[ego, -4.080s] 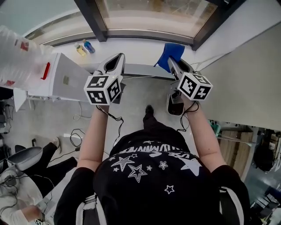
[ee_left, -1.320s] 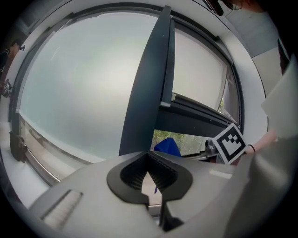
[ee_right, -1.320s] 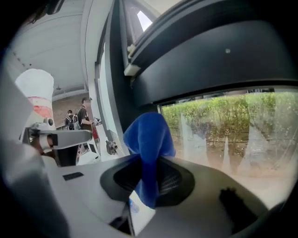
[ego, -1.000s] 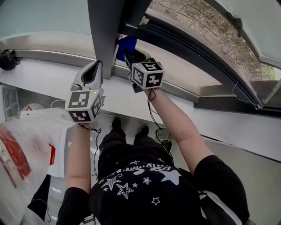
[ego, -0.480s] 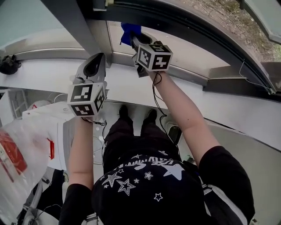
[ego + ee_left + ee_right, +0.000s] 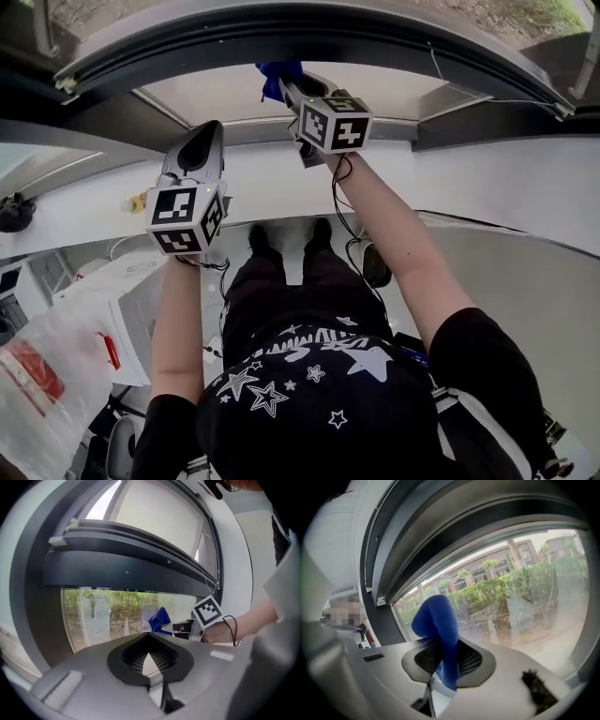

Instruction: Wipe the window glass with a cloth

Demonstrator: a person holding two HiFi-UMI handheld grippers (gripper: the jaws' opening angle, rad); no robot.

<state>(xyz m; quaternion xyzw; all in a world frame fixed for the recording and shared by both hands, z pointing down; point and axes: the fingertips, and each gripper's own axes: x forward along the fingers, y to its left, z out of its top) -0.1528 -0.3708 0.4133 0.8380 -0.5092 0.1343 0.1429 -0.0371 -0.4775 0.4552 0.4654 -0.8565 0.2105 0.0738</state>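
Both grippers had come up from over the floor by the sill, where they hung four seconds earlier, to the window. The right one had reached the pane, and the head view had swung since half a second before, so that the dark window frame arched across the top.

Two grippers were in use, each carrying one marker cube, and there was one cloth. The right gripper had its jaws clamped on the blue cloth. The cloth's lower end was pinched between the ribbed pads and its free end stood up in a folded hump above them. That hump lay against the window glass just under the frame bar, and it seemed to touch the pane, though contact was hard to confirm.

The left gripper was lower and to the left, over the white sill and well short of the glass. Its jaws were drawn together with only a thin sliver of light between the pads and nothing gripped.

One white plastic bag with red print lay by the floor at the lower left. The person's two shoes stood below the sill.
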